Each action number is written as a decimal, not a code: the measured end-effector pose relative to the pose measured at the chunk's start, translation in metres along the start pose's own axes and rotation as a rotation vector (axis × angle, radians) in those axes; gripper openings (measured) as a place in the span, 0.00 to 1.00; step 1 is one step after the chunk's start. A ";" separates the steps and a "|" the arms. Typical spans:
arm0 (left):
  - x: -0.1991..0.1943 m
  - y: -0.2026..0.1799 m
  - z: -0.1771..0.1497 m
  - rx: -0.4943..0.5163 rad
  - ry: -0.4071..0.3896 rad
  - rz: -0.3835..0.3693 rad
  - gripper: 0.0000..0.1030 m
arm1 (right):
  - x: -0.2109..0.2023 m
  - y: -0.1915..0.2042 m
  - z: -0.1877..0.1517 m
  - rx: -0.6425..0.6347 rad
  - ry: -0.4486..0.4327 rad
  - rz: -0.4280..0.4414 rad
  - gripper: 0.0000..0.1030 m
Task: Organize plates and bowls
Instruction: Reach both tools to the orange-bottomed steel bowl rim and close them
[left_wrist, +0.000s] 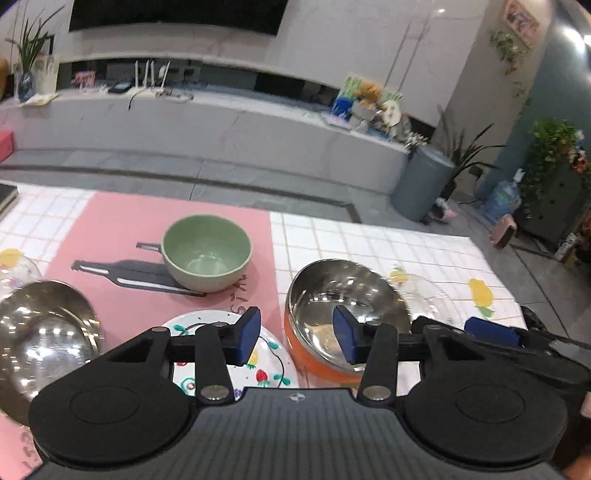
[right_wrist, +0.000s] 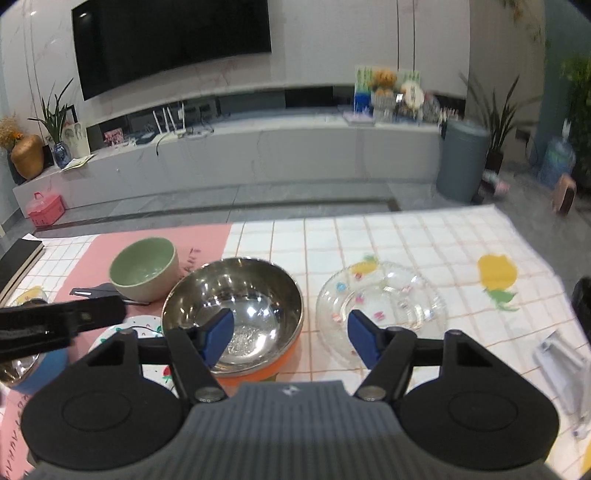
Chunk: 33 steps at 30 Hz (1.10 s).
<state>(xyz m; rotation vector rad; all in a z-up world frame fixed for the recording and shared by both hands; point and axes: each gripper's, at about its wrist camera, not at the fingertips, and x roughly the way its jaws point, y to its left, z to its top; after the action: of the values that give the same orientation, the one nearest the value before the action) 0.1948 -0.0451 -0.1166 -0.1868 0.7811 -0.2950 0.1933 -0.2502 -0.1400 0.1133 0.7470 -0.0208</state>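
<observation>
My left gripper (left_wrist: 295, 338) is open above the gap between a white painted plate (left_wrist: 266, 365) and a steel bowl with an orange outside (left_wrist: 343, 306); nothing is between its pads. A green bowl (left_wrist: 207, 254) stands farther back on the pink mat, and a second steel bowl (left_wrist: 40, 332) is at the left. My right gripper (right_wrist: 291, 338) is open too, hovering over the orange-sided steel bowl's (right_wrist: 236, 302) right rim and the clear glass plate (right_wrist: 384, 299) beside it, with its pads closed on nothing. The green bowl (right_wrist: 144, 267) sits behind to the left.
Black tongs (left_wrist: 125, 275) lie partly under the green bowl. A black book (right_wrist: 18, 258) rests at the table's left edge and a clear packet (right_wrist: 561, 369) at the right. The left gripper's arm (right_wrist: 55, 321) reaches in from the left. The far table edge (right_wrist: 369, 214) drops to the floor.
</observation>
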 end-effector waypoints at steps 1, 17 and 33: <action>0.007 0.002 0.001 -0.010 0.008 0.004 0.52 | 0.005 -0.001 0.000 0.003 0.012 0.006 0.61; 0.049 0.005 0.009 -0.076 0.091 0.008 0.32 | 0.055 -0.013 0.000 0.166 0.191 0.056 0.30; 0.036 -0.005 0.008 -0.046 0.160 0.068 0.10 | 0.040 -0.014 0.000 0.193 0.209 0.071 0.14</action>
<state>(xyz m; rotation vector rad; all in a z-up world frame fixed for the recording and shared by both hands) 0.2238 -0.0618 -0.1339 -0.1813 0.9513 -0.2289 0.2222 -0.2633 -0.1688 0.3298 0.9489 -0.0137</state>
